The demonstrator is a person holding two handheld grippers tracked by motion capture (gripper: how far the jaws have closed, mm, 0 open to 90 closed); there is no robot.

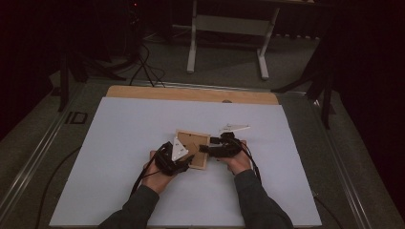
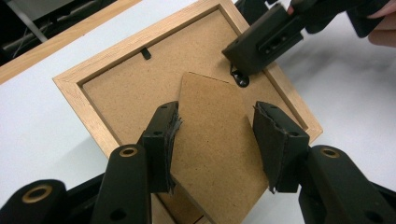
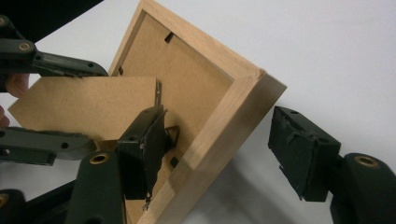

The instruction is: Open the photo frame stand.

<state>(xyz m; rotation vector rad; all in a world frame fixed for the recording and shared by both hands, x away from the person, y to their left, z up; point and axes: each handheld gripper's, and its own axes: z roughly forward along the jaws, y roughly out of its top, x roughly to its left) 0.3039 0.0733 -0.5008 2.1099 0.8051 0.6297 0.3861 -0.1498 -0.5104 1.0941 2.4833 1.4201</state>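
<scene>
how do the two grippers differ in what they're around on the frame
The left gripper straddles the flat cardboard stand flap; the right gripper straddles the wooden frame's thick edge rail, one of its fingers inside on the backing board. Both look open, not clamped.

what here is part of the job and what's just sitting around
In use:
- wooden picture frame, lying back side up
- its cardboard stand flap, between the left claw's jaws
- right claw, straddling the frame's edge

Lying about:
- white table stand beyond the table
- floor cables
</scene>
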